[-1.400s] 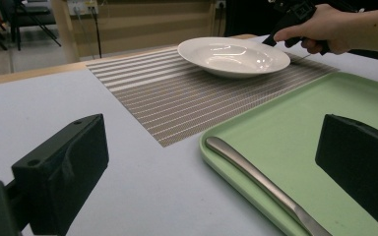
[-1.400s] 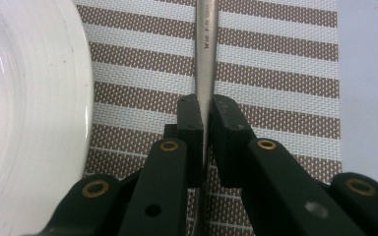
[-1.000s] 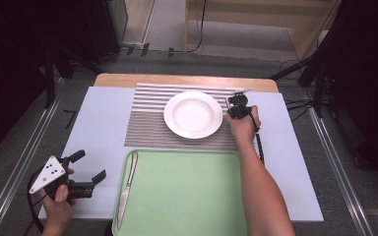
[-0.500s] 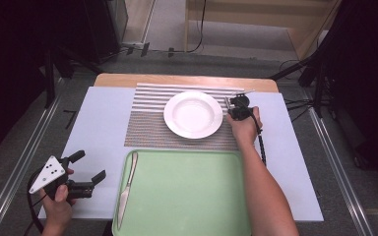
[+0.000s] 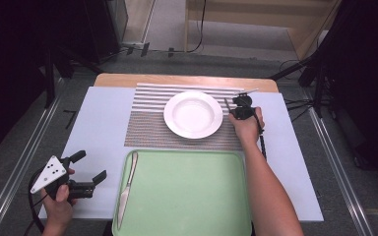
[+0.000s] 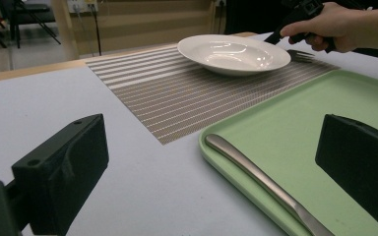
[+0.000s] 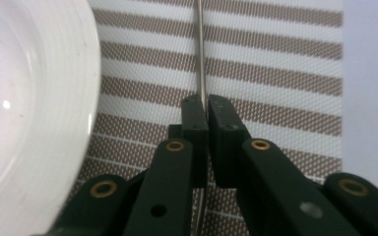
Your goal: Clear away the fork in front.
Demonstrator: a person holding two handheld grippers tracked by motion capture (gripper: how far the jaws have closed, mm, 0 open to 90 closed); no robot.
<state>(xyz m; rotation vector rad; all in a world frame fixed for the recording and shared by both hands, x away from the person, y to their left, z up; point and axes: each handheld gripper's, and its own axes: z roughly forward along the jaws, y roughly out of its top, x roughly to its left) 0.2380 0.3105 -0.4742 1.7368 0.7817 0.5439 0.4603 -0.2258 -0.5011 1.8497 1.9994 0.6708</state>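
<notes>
My right gripper [image 5: 237,104] [image 7: 202,101] is shut on the thin handle of a fork [image 7: 200,59], just right of the white plate [image 5: 193,114] [image 7: 29,98] on the striped placemat [image 5: 147,123]. In the left gripper view the fork's tines [image 6: 300,55] rest on the mat beside the plate [image 6: 231,51]. My left gripper [image 5: 92,164] [image 6: 216,142] hovers open and empty at the table's near left corner. It faces the green tray [image 5: 187,196] [image 6: 325,98], where a table knife [image 5: 127,189] [image 6: 261,172] lies along the left edge.
The placemat [image 6: 177,93] lies on a pale blue table cover [image 5: 98,118], with a wooden table edge [image 5: 177,78] at the far side. Metal rails [image 5: 19,162] run along the floor on both sides. The right gripper's cable [image 5: 263,142] trails beside the forearm.
</notes>
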